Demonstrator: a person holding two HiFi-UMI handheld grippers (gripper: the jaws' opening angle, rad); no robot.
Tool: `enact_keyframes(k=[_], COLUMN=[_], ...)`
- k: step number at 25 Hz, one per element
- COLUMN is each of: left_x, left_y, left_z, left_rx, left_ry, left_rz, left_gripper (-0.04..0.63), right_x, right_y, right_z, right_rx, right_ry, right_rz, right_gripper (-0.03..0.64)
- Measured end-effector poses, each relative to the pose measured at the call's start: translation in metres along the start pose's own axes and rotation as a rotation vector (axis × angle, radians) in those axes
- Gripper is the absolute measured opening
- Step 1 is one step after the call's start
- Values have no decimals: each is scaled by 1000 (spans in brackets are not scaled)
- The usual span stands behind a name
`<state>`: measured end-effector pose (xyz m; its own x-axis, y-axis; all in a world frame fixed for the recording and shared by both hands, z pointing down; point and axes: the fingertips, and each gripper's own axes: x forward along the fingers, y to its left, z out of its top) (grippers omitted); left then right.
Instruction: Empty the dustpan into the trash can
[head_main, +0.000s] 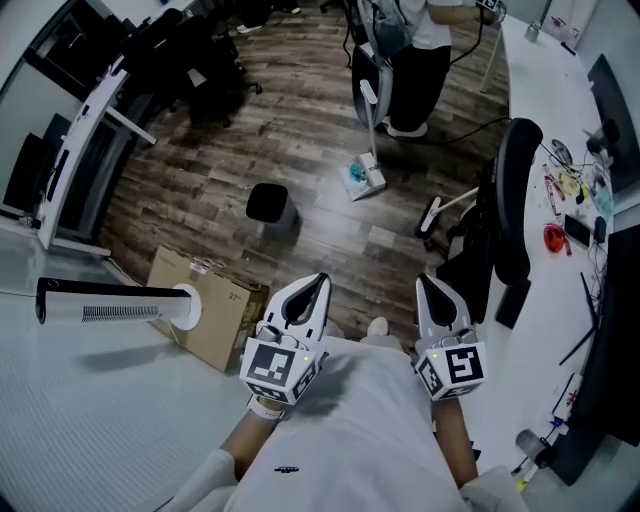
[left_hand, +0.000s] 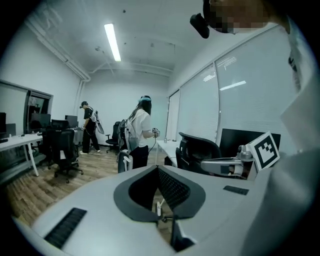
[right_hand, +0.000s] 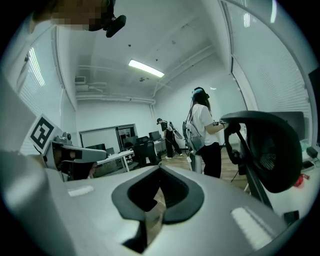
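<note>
A small black trash can (head_main: 270, 206) stands on the wood floor ahead of me. To its right a white long-handled dustpan (head_main: 364, 179) rests on the floor, its pan holding something teal, with its handle rising toward a standing person (head_main: 421, 55). My left gripper (head_main: 319, 281) and right gripper (head_main: 423, 283) are held close to my body, well short of both. Each is shut with nothing between its jaws. In the left gripper view the left gripper (left_hand: 158, 168) points toward the person (left_hand: 140, 132). In the right gripper view the right gripper (right_hand: 160, 168) also shows shut jaws.
A cardboard box (head_main: 211, 301) and a white tower fan (head_main: 112, 301) lie at my left. A black office chair (head_main: 511, 205) and a cluttered white desk (head_main: 560, 160) stand at the right. A white-handled tool (head_main: 441, 207) lies by the chair. More chairs (head_main: 200, 60) crowd the far left.
</note>
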<state>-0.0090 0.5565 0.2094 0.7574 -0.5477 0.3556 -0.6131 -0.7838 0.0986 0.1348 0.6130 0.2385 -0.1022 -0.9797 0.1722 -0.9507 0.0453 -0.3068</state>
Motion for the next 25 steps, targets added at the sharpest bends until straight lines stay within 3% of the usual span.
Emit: enact_keyframes(k=[3,4,8,12,17,25], left_x=[8,10,17,25,47,92], left_y=[-13,-15,-20,-15,-2,75], left_z=[-2,-3,0,-3,-16,6], left_rx=[-5,-1,-9,-20,-65,-73], left_ry=[14,18,21,31,80,34], left_rz=[-18,-13,-14,-10,-56,-25], left_gripper=[6,6,6,6,6,6], right_x=[-10,-13,-14,-6,14,107], right_y=[-10,-12,-21,-21,-21,-9], right_z=[2,5,4,4,6,9], right_rx=[140,142,22,-3,-35,-58], right_ry=[-51,-69,-54,-31,-31,14], right_rz=[46,59,33,63,34,65], right_gripper=[9,9,9,9,9,9])
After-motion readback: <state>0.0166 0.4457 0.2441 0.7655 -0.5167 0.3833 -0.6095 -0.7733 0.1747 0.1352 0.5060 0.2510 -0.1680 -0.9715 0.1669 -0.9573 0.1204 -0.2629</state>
